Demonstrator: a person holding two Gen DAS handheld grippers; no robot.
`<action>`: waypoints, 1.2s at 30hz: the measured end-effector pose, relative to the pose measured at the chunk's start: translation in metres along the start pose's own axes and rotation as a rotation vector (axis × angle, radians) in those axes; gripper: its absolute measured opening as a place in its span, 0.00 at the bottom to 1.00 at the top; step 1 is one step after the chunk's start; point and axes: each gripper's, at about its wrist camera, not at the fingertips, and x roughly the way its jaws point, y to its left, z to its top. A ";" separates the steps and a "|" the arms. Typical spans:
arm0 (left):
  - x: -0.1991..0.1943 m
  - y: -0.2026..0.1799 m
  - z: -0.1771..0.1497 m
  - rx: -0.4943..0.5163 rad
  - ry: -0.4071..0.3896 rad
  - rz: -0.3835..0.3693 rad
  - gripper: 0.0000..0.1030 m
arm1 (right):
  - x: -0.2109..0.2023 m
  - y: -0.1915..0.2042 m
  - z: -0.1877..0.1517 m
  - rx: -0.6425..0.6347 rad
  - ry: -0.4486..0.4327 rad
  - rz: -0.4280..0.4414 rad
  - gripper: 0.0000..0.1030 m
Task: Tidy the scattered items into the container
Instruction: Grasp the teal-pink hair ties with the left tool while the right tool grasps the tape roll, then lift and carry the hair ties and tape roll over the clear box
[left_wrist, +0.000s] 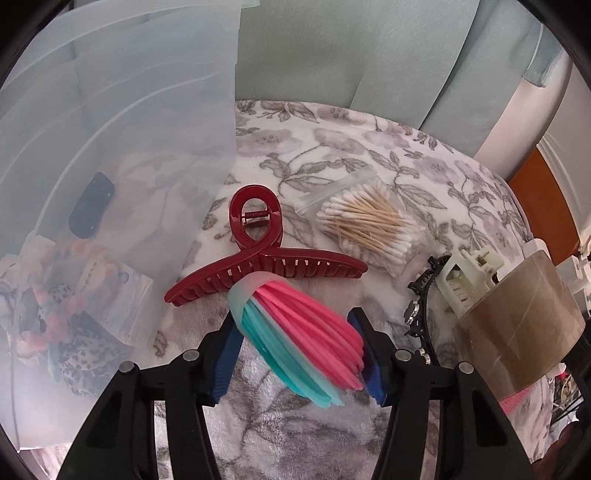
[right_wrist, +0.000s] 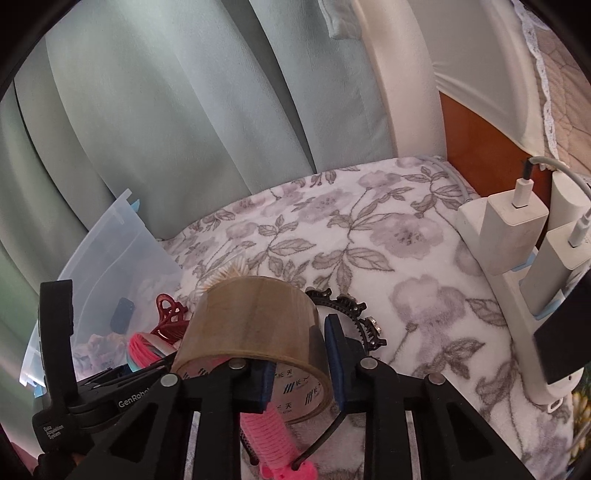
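My left gripper (left_wrist: 295, 350) is shut on a bundle of pink and teal hair bands (left_wrist: 299, 336), held just above the floral blanket. The translucent plastic container (left_wrist: 110, 129) stands to its left with a dark item (left_wrist: 91, 206) and patterned cloth pieces (left_wrist: 70, 314) inside. A dark red claw clip (left_wrist: 258, 258) and a bag of cotton swabs (left_wrist: 365, 225) lie just ahead. My right gripper (right_wrist: 299, 373) is shut on the wall of a brown tape roll (right_wrist: 255, 325); one finger is inside the core. The roll also shows in the left wrist view (left_wrist: 517, 332).
A cream claw clip (left_wrist: 469, 277) and a black jewelled headband (right_wrist: 351, 314) lie by the tape roll. A pink comb-like item (right_wrist: 273, 443) lies under my right gripper. A white power strip with chargers (right_wrist: 517, 240) sits at the right edge. Green curtains hang behind.
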 end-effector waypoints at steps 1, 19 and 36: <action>-0.006 0.003 -0.003 0.002 -0.001 -0.003 0.57 | -0.003 0.000 0.001 0.007 -0.008 0.001 0.26; -0.085 0.008 -0.014 0.023 -0.097 -0.081 0.57 | -0.087 0.024 0.014 0.043 -0.181 0.042 0.23; -0.163 0.028 -0.021 0.035 -0.220 -0.178 0.57 | -0.157 0.074 0.011 -0.028 -0.289 0.062 0.23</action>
